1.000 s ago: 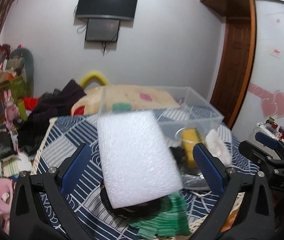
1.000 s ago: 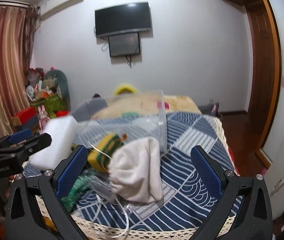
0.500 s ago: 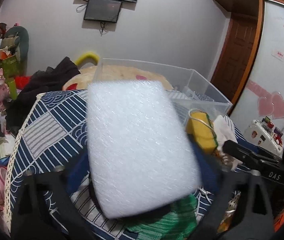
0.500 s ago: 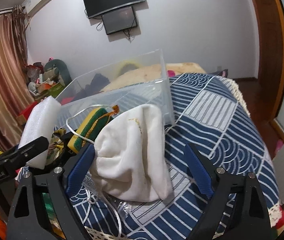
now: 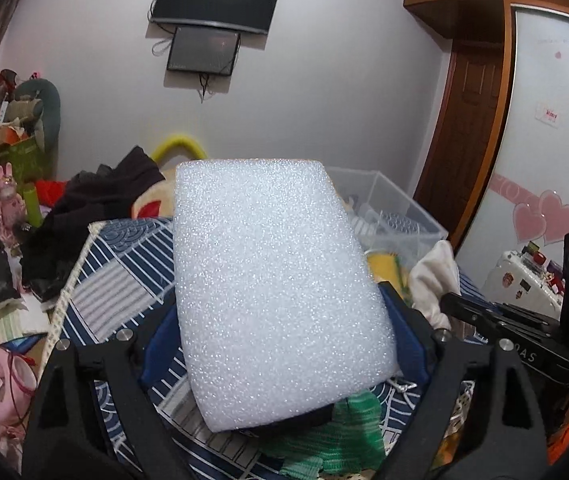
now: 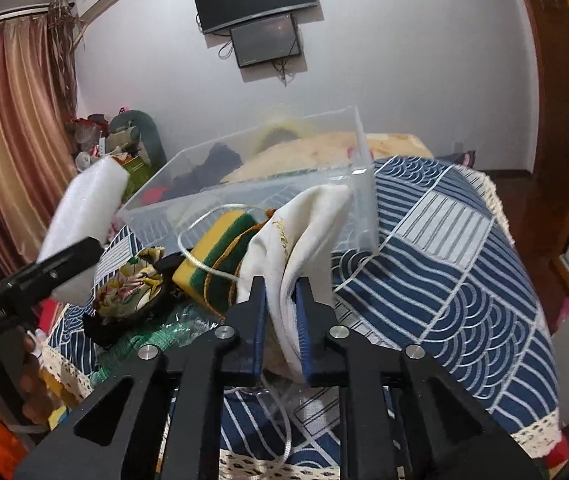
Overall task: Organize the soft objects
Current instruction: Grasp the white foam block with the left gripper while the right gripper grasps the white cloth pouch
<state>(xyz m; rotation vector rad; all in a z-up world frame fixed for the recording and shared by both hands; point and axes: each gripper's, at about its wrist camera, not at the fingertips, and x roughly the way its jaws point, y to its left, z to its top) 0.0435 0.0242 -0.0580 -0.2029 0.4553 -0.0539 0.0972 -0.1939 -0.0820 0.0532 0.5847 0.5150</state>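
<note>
Right wrist: white cloth (image 6: 308, 240) pinched between right gripper (image 6: 280, 300) fingers.

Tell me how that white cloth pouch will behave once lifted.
Probably floppy: the pouch is creased where the right gripper pinches a fold. Likely light, as thin fabric. Its loose end may sag and catch the clear box it leans against.

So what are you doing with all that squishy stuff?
A person is tidying soft things with two hand-held grippers. The left gripper is clamped on a white foam block, held up above the blue patterned cloth. The right gripper pinches a cream cloth pouch lying against the clear plastic bin. A yellow-green sponge and a green knit cloth wait outside the bin.
</note>
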